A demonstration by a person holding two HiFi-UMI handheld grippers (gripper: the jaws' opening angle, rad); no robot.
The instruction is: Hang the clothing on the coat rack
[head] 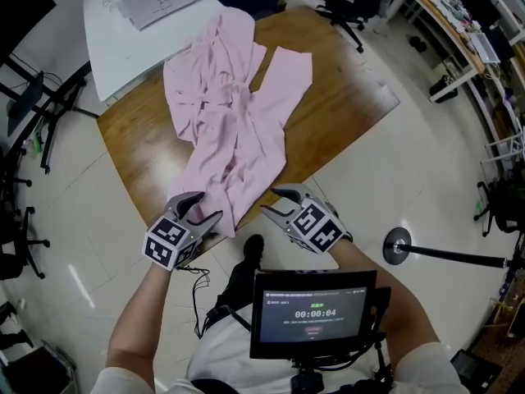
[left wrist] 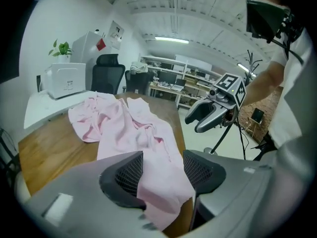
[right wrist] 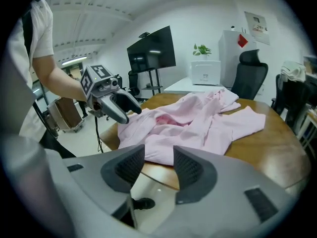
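Here, two grippers (head: 209,205) (head: 269,200) face one pink garment (head: 238,121).

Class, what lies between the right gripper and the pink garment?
Only a bare strip of table fronts the garment, in the right gripper view.

Bare tabletop (head: 344,93) right of garment (head: 238,138), seemingly unobstructed

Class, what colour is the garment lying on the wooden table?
Pale pink, plain with no pattern; the garment shows best in the head view.
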